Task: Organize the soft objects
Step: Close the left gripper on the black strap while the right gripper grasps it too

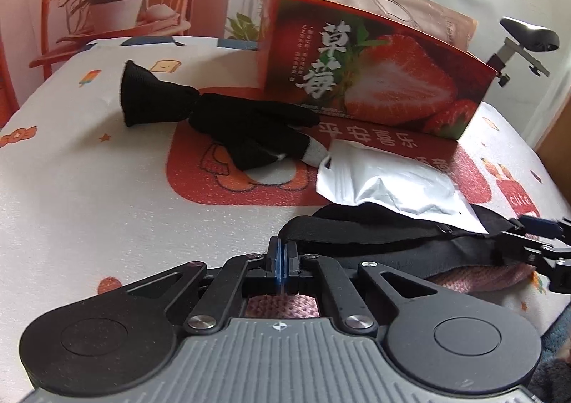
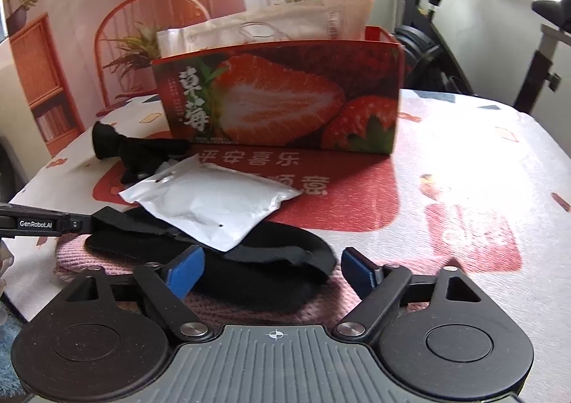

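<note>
The left claw (image 1: 282,260) is pinched fully together at the near left end of a black fabric piece (image 1: 392,249). The blue pads meet with almost no gap, so the judgement is that they nip only a thin edge or strap of the cloth; the left wrist view does not show plainly whether fabric is caught. The right claw (image 2: 271,271) stands wide, its blue pads (image 2: 185,269) on either side of the same black fabric piece's other end, not yet pressing, probably placed to take that end so the limp piece can be lifted stretched between two grips.

The black piece lies on a pink knitted item (image 2: 228,306) on the worktop (image 2: 464,153), with a white pouch (image 2: 214,203) resting across it. Farther back lies a black glove (image 1: 228,125), beside the open strawberry box (image 2: 285,100), which already holds pale bags and looks like the collecting place.
</note>
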Demonstrator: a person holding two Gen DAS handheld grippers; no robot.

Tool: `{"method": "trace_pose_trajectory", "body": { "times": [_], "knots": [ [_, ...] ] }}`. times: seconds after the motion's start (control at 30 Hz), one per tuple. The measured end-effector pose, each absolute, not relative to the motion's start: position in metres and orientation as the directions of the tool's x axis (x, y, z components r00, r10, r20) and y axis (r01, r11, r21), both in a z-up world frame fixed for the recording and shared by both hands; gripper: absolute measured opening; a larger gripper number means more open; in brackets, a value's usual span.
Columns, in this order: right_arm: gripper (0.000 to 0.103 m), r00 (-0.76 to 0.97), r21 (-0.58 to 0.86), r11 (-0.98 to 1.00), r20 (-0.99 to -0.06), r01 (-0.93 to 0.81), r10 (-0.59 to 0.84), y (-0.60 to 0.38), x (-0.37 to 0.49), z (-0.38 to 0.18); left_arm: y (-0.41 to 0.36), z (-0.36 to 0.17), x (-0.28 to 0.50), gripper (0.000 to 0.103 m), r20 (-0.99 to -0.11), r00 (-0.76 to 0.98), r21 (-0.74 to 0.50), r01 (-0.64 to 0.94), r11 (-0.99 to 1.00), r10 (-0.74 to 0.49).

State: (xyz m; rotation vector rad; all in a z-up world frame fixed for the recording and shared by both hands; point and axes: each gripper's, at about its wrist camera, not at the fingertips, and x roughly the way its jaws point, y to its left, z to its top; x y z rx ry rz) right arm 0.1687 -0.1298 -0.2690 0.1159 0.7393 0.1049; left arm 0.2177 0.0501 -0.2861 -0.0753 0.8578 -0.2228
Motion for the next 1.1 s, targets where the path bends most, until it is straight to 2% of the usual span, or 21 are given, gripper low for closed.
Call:
{"method": "trace_pose_trajectory", "body": {
  "times": [0.37,0.57,0.9,1.1],
  "knots": [
    [0.067,0.722,0.193,0.980,-0.685,0.049,0.099,-0.149,0.170,-0.279,0.055,-0.286,0.217,0.003,-0.737,0.649,-0.129,0.139,0.982,-0.189],
    [0.066,0.710,0.141,0.990,-0.698,0.003,0.097,-0.136,0.168,-0.273,0.056,-0.287,0.217,0.003,-0.737,0.649,-0.131,0.137,0.982,-0.189],
    [0.067,0.697,0.133,0.991,-0.713,0.031,0.074,-0.140,0.163,-0.269,0.057,-0.287,0.216,0.003,-0.730,0.656,-0.133,0.136,0.982,-0.190],
    [0.067,0.691,0.135,0.990,-0.720,0.047,0.065,-0.144,0.159,-0.269,0.049,-0.264,0.202,0.003,-0.638,0.747,-0.074,0.181,0.981,-0.186]
  ]
}}
